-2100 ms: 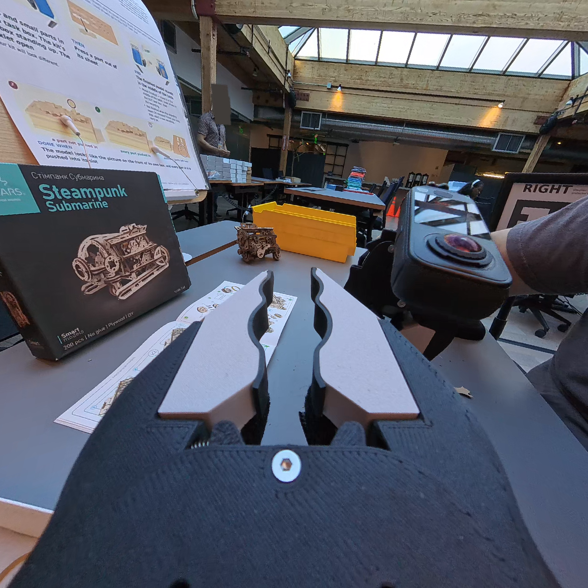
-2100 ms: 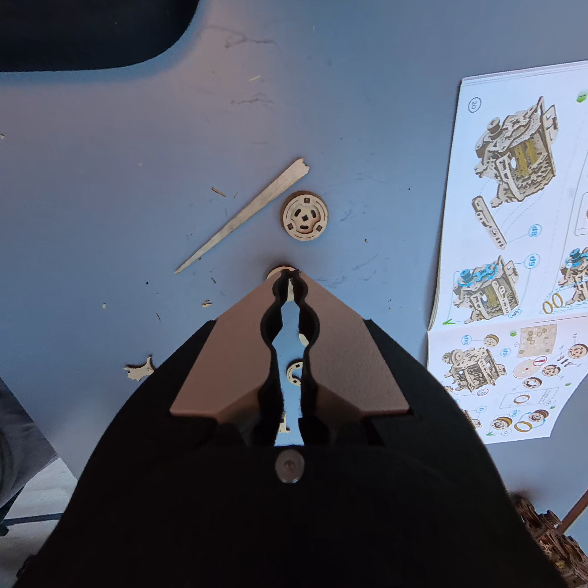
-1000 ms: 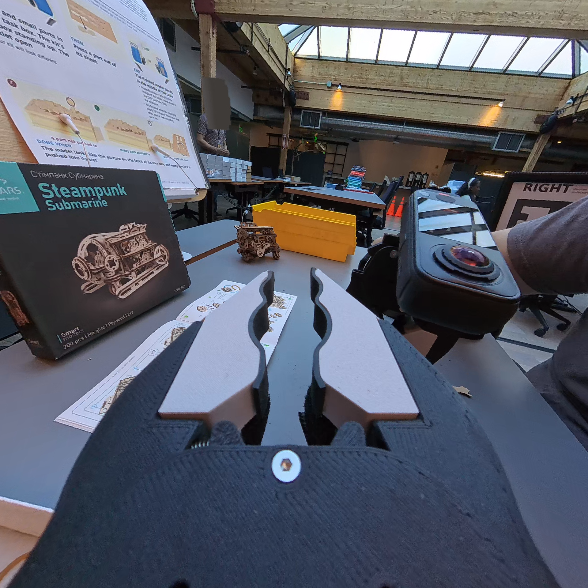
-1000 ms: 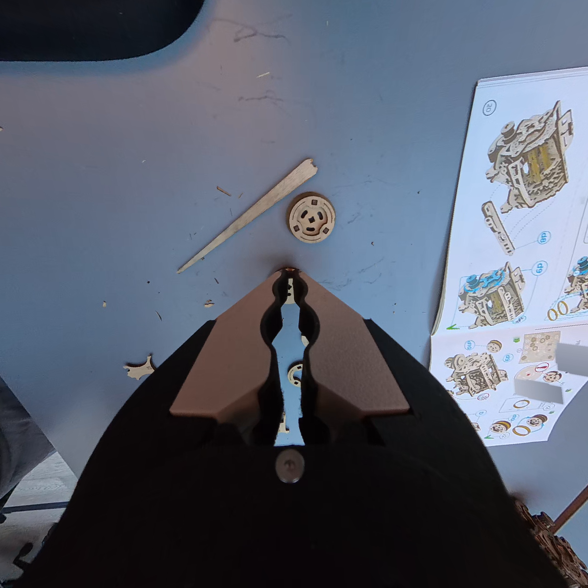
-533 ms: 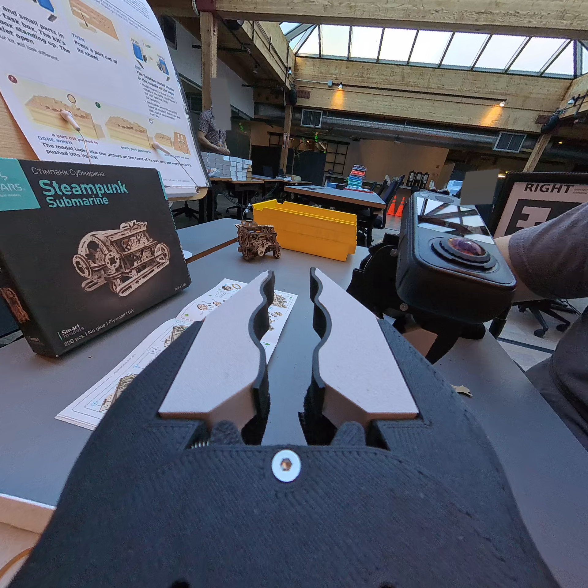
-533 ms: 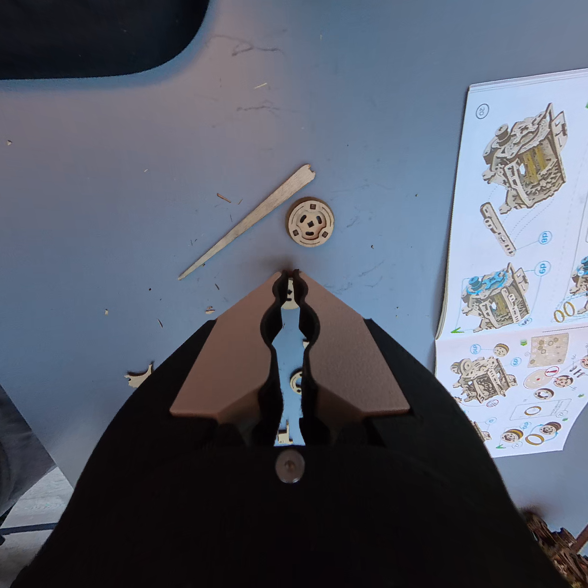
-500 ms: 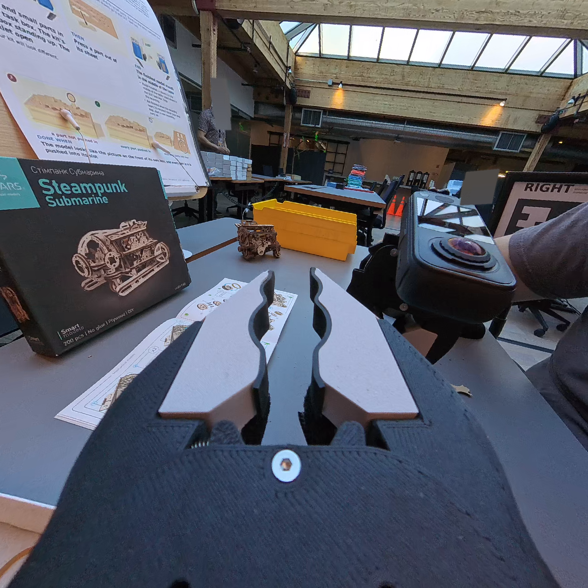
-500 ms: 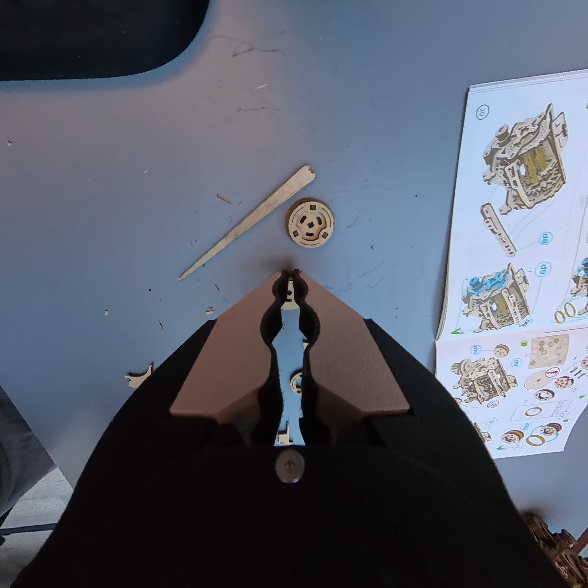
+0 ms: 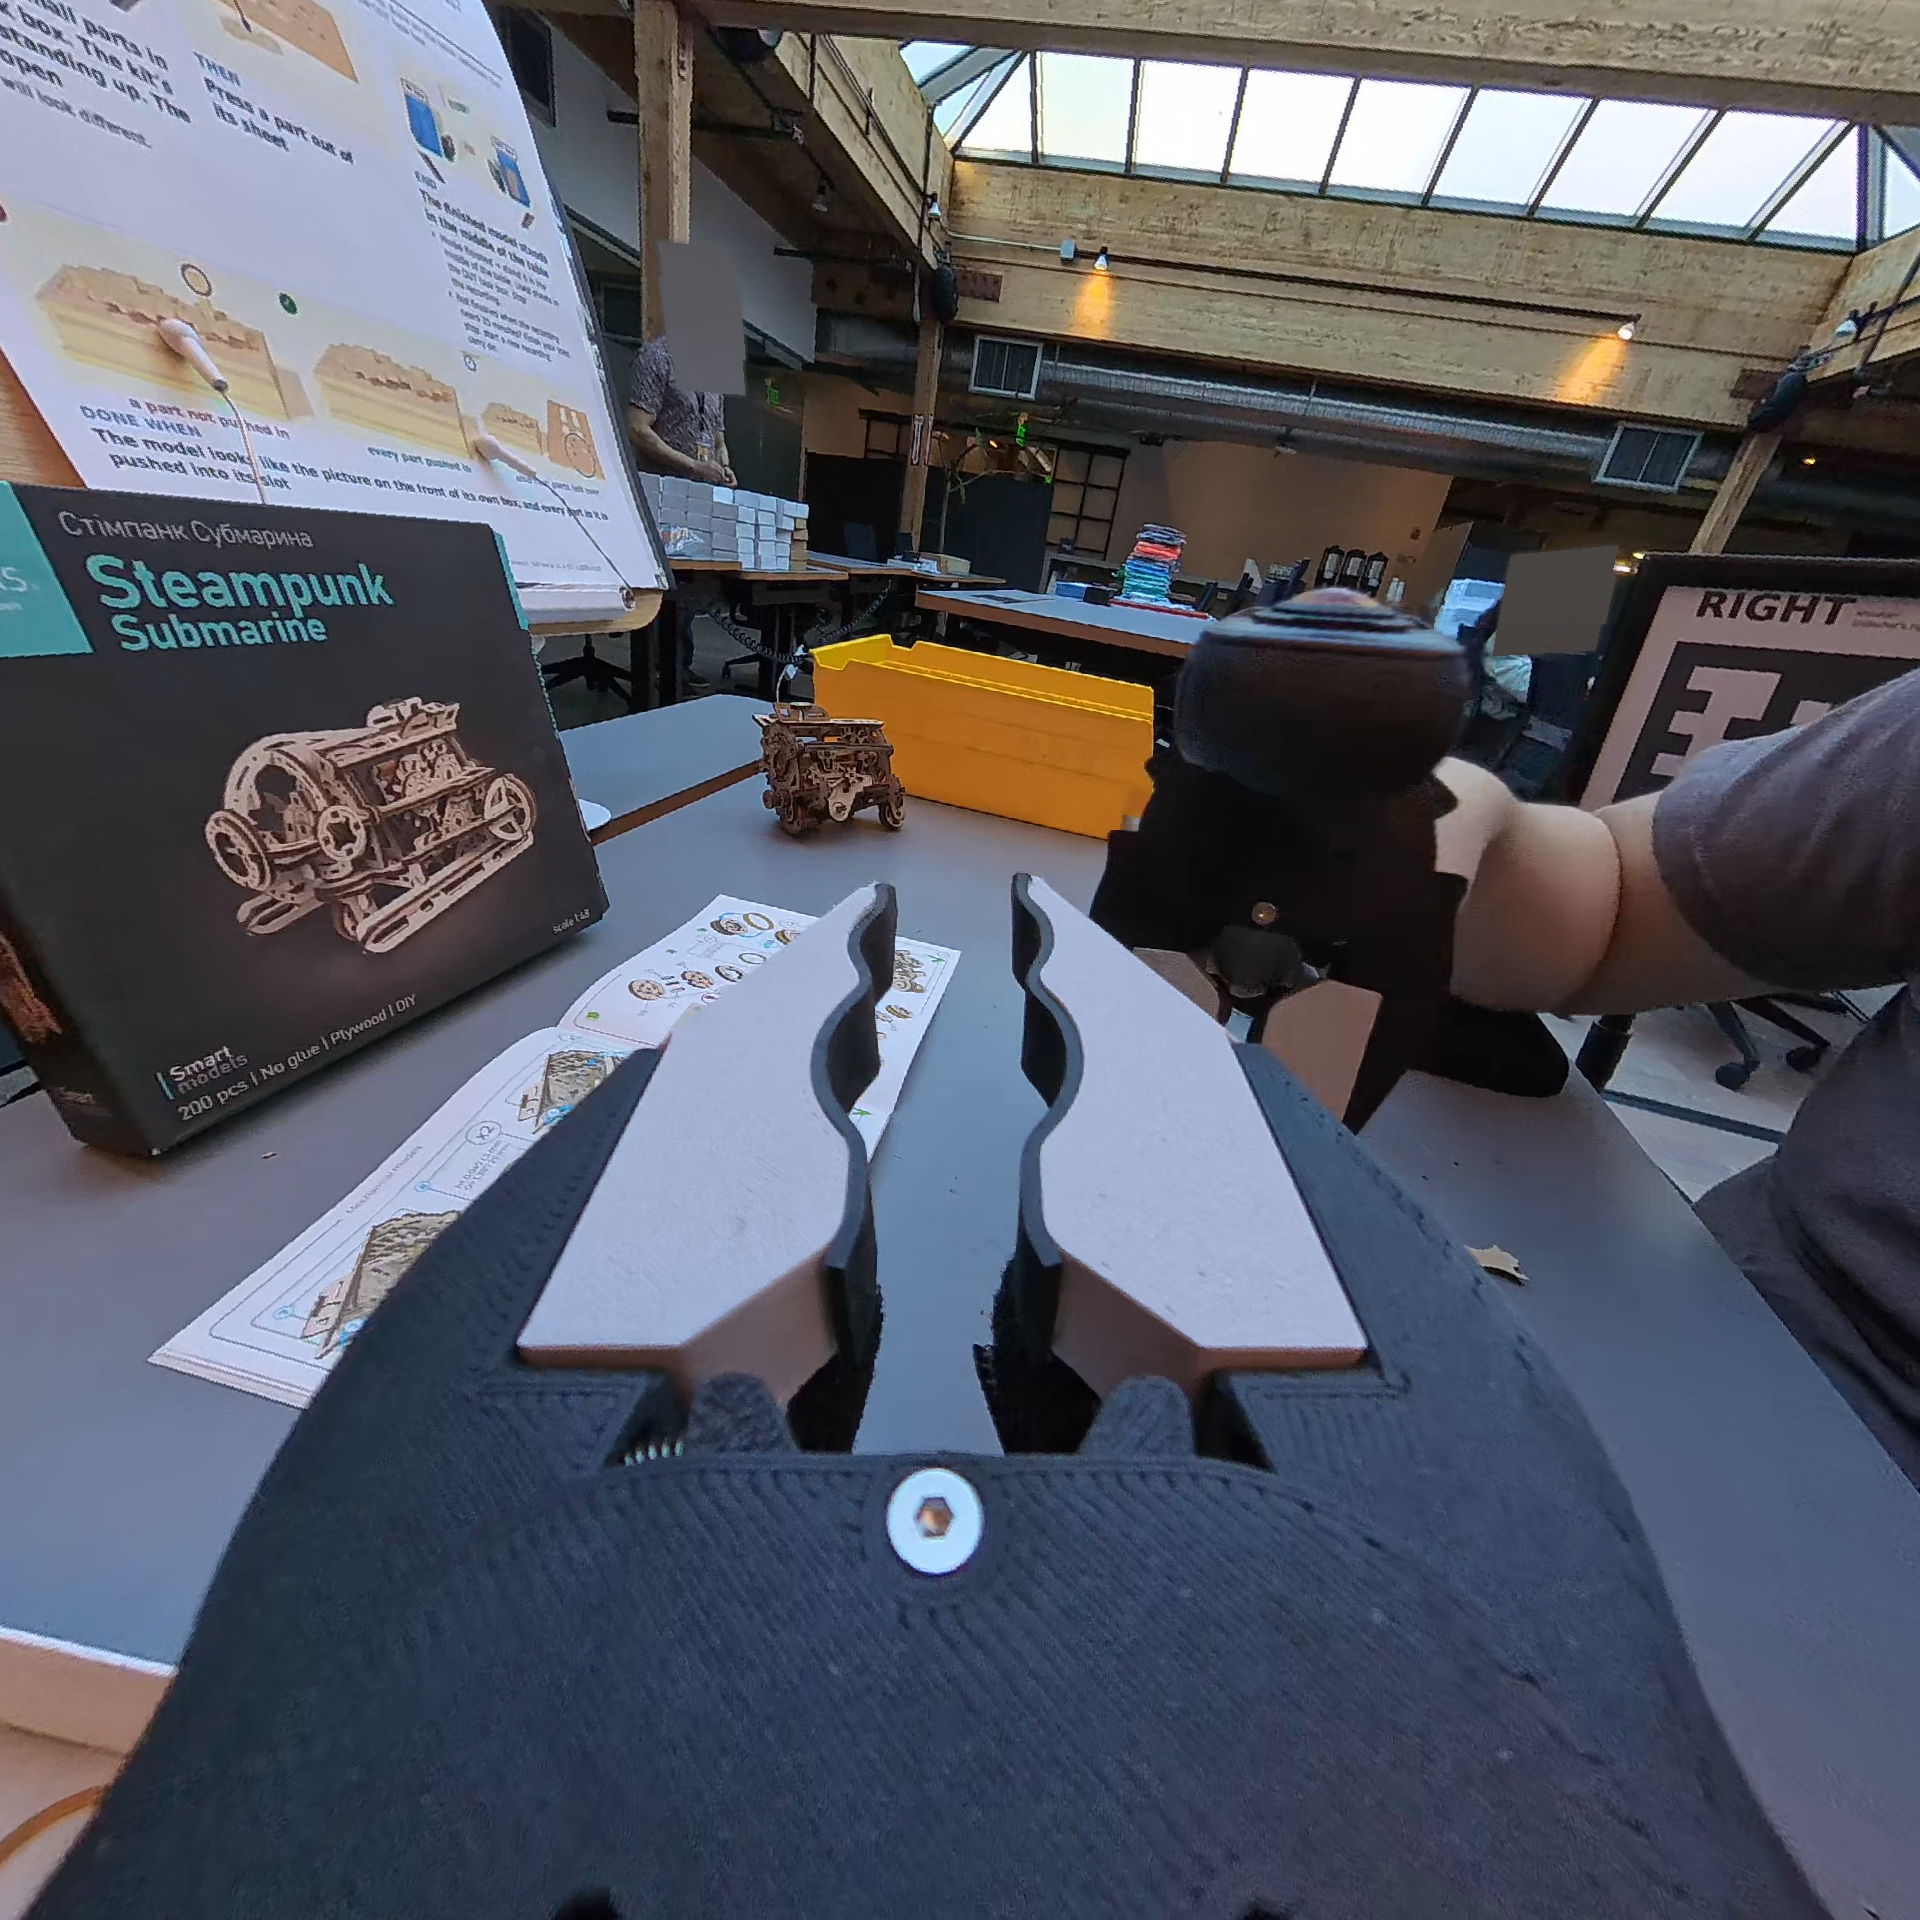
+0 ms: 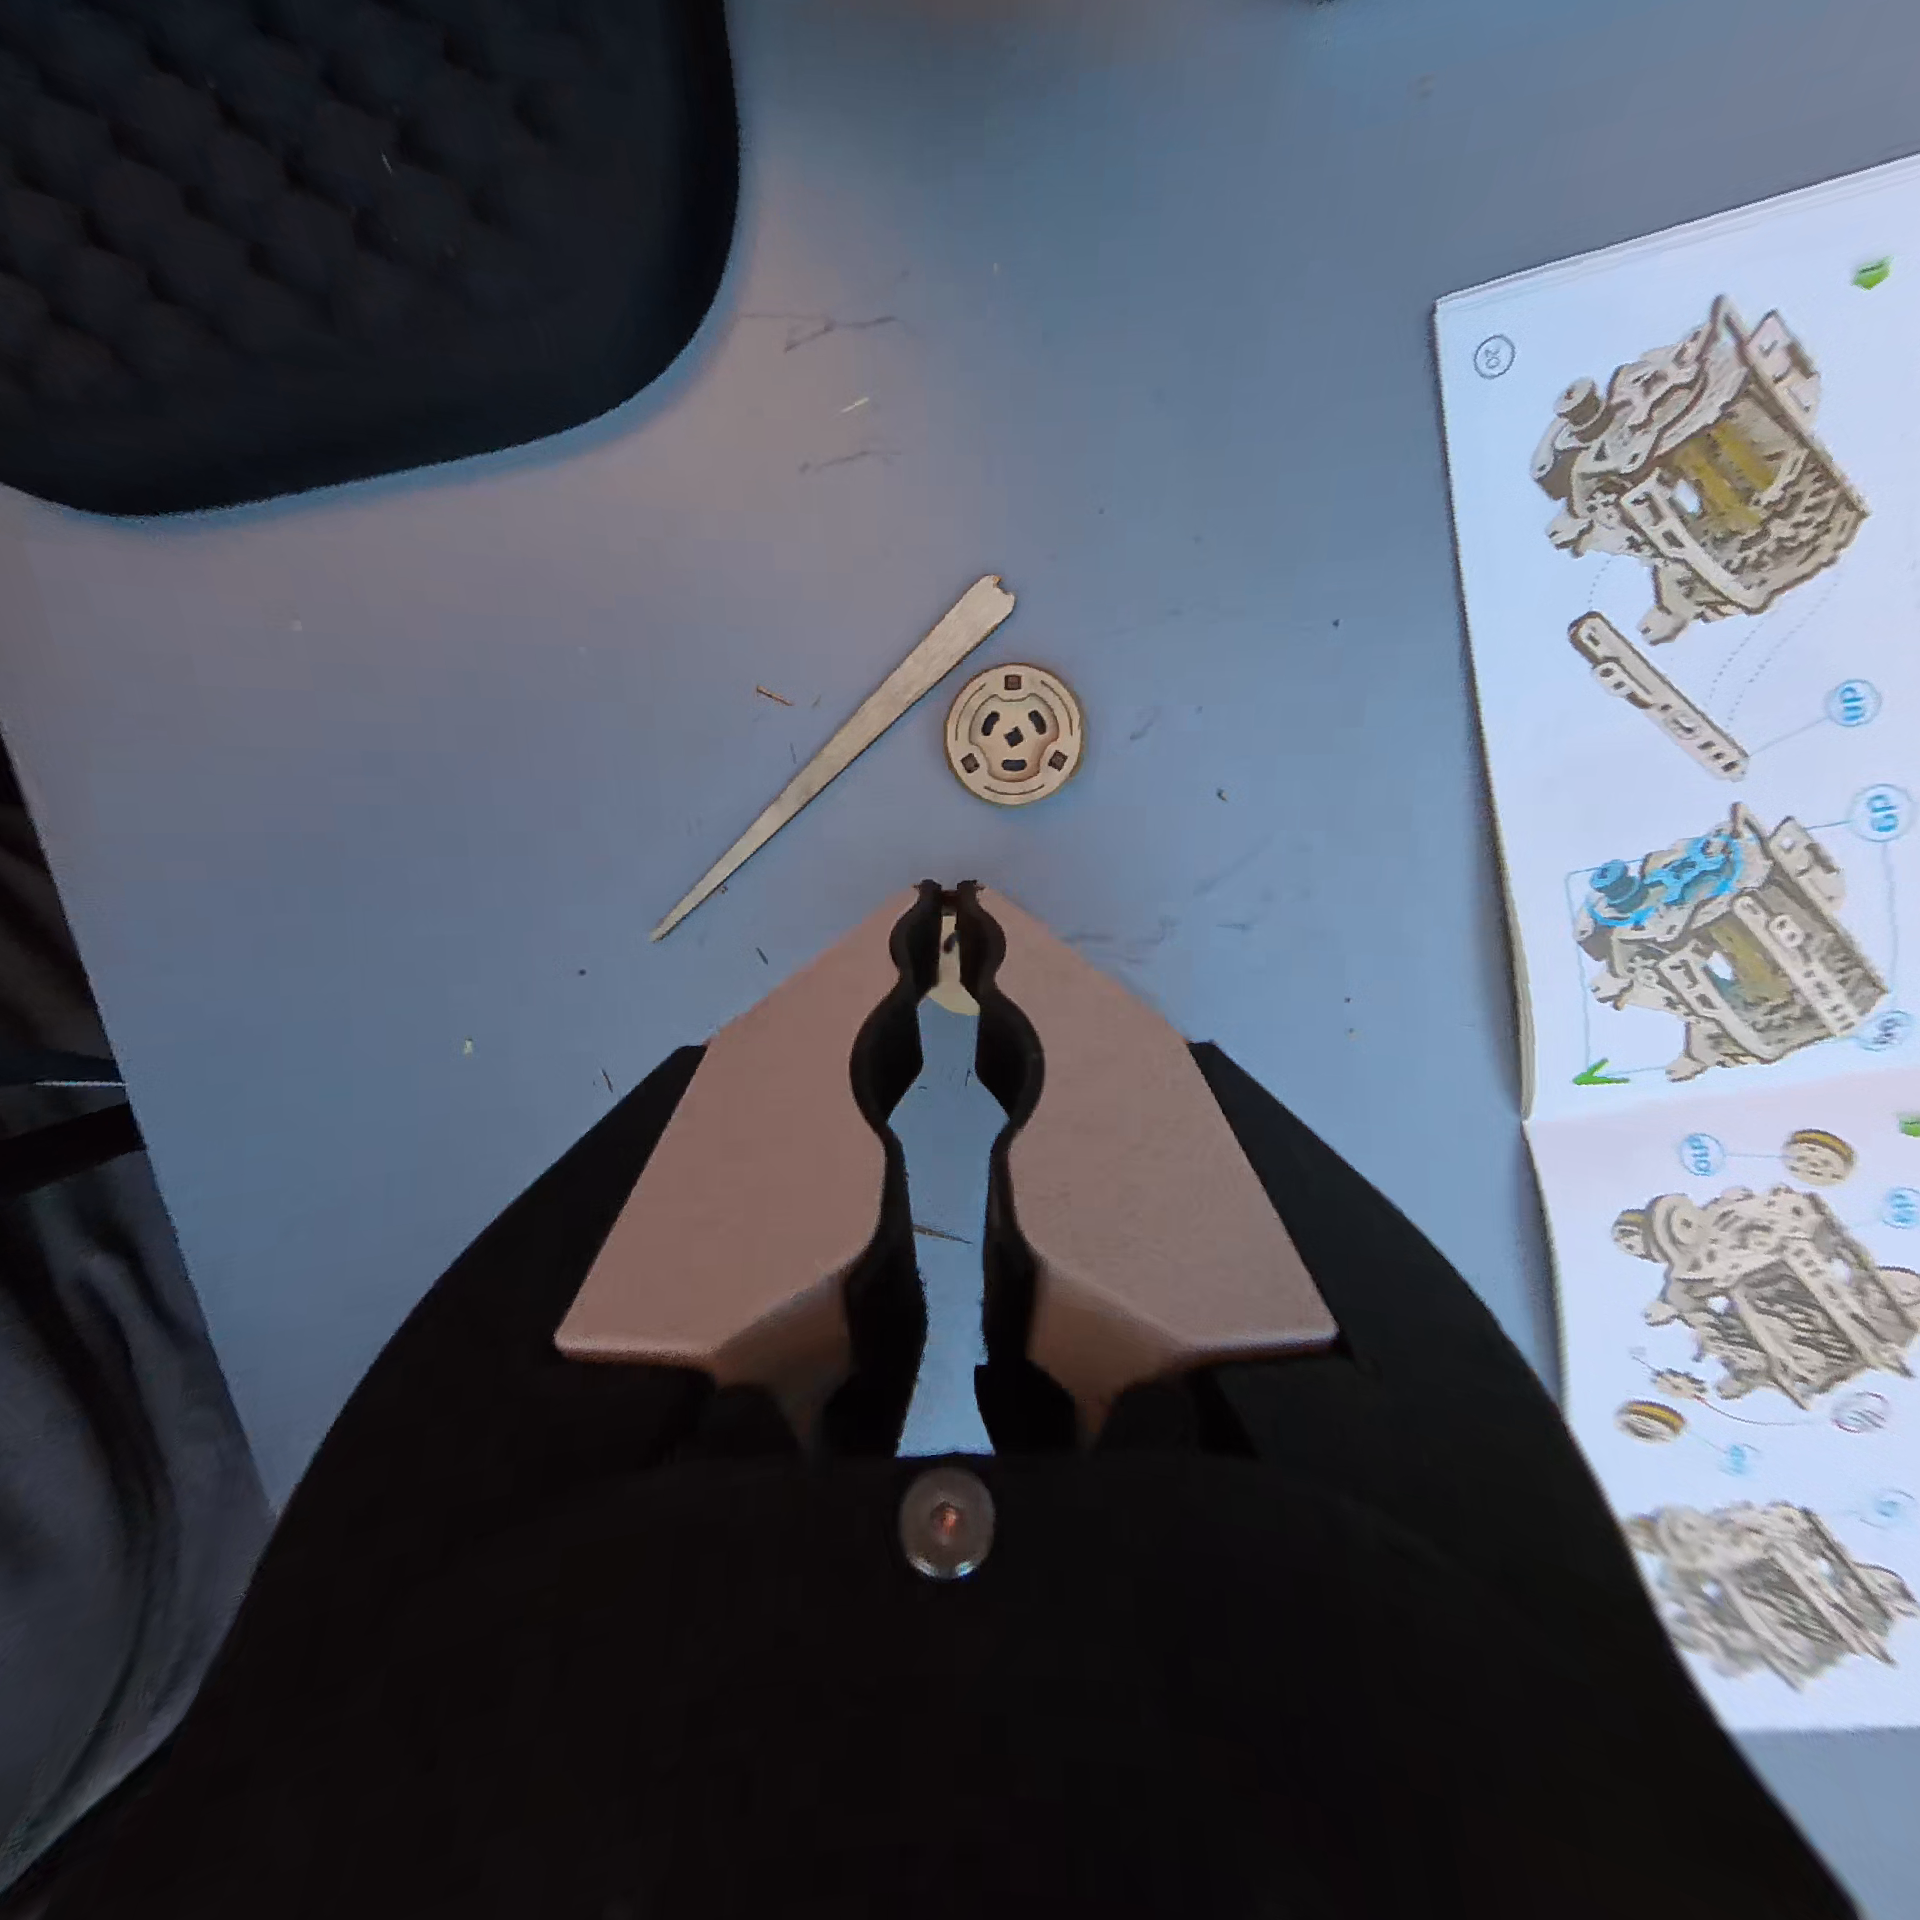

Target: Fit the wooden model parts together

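Right gripper (image 10: 945, 891): tips pinched on small wooden piece (image 10: 950, 971); wooden disc (image 10: 1013, 734) located just beyond tips. Left gripper (image 9: 954, 899): spread, empty.

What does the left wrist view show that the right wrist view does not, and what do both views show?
Only the left wrist view: the open left gripper, kit box, built model, yellow bin.

Only the right wrist view: the wooden disc, a pointed wooden stick, and a small pale part pinched at the right gripper tips.

Both: the grey table, the booklet and the right gripper.
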`<state>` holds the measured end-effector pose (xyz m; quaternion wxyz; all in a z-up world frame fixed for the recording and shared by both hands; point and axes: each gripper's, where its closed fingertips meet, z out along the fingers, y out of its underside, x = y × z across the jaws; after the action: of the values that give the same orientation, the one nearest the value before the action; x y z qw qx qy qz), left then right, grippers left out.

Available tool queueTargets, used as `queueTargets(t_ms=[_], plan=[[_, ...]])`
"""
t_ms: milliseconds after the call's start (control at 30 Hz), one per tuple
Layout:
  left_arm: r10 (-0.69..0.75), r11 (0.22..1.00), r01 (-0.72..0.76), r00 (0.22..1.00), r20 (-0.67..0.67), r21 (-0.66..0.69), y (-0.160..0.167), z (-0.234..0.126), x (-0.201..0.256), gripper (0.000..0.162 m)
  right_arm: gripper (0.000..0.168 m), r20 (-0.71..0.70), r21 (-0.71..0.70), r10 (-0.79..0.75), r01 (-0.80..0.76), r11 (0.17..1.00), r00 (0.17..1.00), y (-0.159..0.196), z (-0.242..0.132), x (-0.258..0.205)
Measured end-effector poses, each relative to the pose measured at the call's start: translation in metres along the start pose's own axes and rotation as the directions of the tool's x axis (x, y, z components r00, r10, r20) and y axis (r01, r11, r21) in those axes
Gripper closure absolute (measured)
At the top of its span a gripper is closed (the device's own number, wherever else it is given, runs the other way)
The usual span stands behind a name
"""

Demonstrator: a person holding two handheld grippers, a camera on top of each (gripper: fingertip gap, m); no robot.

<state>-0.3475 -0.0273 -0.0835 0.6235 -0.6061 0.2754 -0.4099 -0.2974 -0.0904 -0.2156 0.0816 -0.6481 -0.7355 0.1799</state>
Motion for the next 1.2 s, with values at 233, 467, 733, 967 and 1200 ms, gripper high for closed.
queueTargets(t_ms=[233, 467, 733, 967, 1200], plan=[[0.000, 1.000, 0.000, 1.000, -0.010, -0.023, 0.0047, 0.0029, 0.0019, 0.142, 0.167, 0.124, 0.135, 0.080, -0.097, 0.986, 0.989, 0.0050, -0.0003, 0.0002], [-0.002, 1.000, 0.001, 1.000, -0.011, -0.025, 0.0049, 0.0030, 0.0018, 0.142, 0.167, 0.158, 0.142, 0.059, -0.081, 0.987, 0.986, 0.0037, 0.0041, 0.0016], [-0.002, 1.000, 0.001, 1.000, -0.014, -0.025, 0.0049, 0.0031, 0.0022, 0.142, 0.167, 0.166, 0.145, 0.053, -0.078, 0.986, 0.985, 0.0055, 0.0068, 0.0036], [-0.003, 1.000, 0.003, 1.000, -0.015, -0.025, 0.0049, 0.0029, 0.0024, 0.142, 0.167, 0.164, 0.204, 0.025, -0.058, 0.977, 0.986, 0.0054, 0.0073, 0.0050], [-0.005, 1.000, 0.004, 1.000, -0.019, -0.026, 0.0052, 0.0031, 0.0028, 0.142, 0.167, 0.188, 0.291, 0.033, -0.087, 0.953, 0.982, 0.0045, 0.0067, 0.0059]])
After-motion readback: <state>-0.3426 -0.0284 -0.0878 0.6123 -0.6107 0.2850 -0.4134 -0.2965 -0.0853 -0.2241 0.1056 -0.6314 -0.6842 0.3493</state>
